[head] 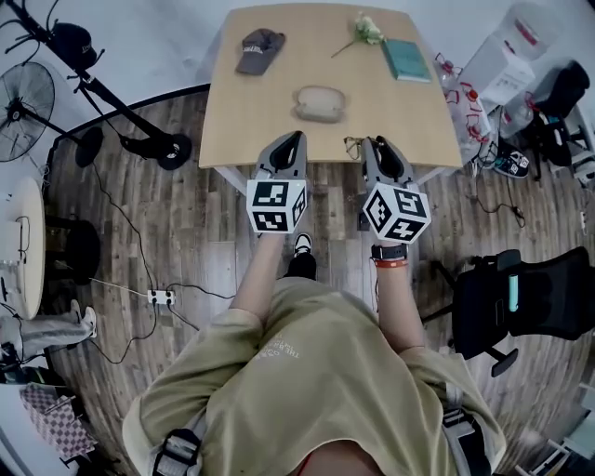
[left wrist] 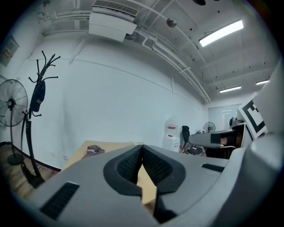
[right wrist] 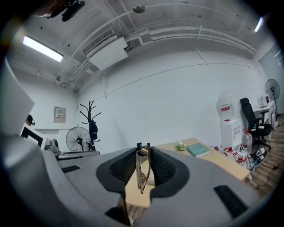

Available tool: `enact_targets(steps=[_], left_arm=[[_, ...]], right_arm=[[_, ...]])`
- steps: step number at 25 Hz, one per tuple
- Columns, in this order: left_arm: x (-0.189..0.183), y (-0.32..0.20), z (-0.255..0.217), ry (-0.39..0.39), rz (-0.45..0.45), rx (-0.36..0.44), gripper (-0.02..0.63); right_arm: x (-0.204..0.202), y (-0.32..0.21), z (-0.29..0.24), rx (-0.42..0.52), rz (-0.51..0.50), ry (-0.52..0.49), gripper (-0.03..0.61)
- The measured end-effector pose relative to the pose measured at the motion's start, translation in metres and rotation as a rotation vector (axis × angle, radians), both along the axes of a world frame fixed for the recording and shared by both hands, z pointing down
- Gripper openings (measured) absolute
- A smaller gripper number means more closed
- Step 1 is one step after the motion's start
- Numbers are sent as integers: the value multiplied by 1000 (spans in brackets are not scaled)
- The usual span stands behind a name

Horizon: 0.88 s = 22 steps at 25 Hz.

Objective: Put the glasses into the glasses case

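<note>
Wood-plank office floor, with a light wooden worktop (head: pixel 270 112) ahead of the standing operator. A beige, oval glasses case (head: pixel 320 103) lies near the middle of the worktop and serves as the reference. Whether its mouth is open cannot be told. Beyond the case to its left lies a dark cap (head: pixel 259 49). Beyond it to its right are a flower sprig (head: pixel 365 29) and a teal book (head: pixel 406 59). The right gripper (head: pixel 379 149), on the operator's side of the case and to its right, is clenched on the glasses (right wrist: pixel 142 170). The folded frame stands edge-on between the ribbed pads. This thin, flat hold probably suits sliding the glasses lengthwise into the case. The left gripper (head: pixel 296 139), on the operator's side of the case and slightly to its left, has its pads meeting at the tips with nothing between them. It is judged to be kept free to steady or open the case. Neither gripper touches the case, and the glasses are well apart from it, so insertion is not yet begun.
</note>
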<state>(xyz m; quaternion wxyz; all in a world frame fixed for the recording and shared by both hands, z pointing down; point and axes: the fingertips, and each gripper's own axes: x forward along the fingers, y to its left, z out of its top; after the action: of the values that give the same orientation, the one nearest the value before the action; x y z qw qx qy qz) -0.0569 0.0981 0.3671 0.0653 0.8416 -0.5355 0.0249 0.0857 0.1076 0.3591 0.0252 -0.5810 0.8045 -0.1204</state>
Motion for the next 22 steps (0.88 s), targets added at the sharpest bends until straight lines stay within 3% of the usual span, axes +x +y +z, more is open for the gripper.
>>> enact_targets(steps=[12, 22], left_arm=[[-29, -153, 29, -8, 18, -38, 23], [-26, -223, 57, -10, 31, -85, 23]], right_arm=[[-42, -158, 31, -72, -19, -49, 106], [-38, -226, 73, -179, 5, -128, 106]])
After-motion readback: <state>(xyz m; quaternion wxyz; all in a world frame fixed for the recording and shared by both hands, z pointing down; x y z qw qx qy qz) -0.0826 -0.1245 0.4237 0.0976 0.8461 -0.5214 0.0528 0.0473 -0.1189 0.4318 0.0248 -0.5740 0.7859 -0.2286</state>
